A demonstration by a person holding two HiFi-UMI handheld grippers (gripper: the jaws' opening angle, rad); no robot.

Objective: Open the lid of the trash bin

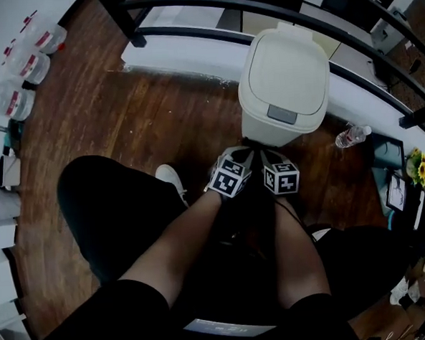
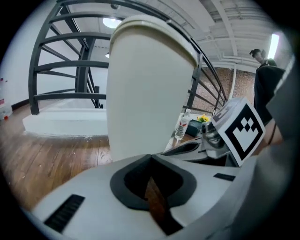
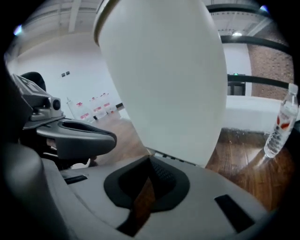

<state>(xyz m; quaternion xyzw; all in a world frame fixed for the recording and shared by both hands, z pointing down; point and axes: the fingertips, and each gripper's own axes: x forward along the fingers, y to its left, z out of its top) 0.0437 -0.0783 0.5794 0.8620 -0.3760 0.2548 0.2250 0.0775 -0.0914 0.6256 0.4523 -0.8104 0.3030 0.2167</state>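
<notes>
A cream trash bin (image 1: 284, 82) stands on the wooden floor, its lid down, with a grey push tab (image 1: 281, 113) at the lid's front edge. Both grippers sit low in front of the bin's base, side by side. My left gripper (image 1: 242, 155) is shut with nothing in it; in its own view its tips (image 2: 150, 158) meet just short of the bin's wall (image 2: 150, 84). My right gripper (image 1: 269, 155) is also shut and empty, tips (image 3: 150, 160) close to the bin's lower front (image 3: 164, 79). Neither gripper touches the lid.
A water bottle (image 1: 352, 135) stands on the floor right of the bin. A white ledge (image 1: 184, 56) with a black railing (image 1: 209, 4) runs behind it. Plastic containers (image 1: 20, 70) lie on a white surface at far left. The person's legs and a white shoe (image 1: 171, 179) fill the foreground.
</notes>
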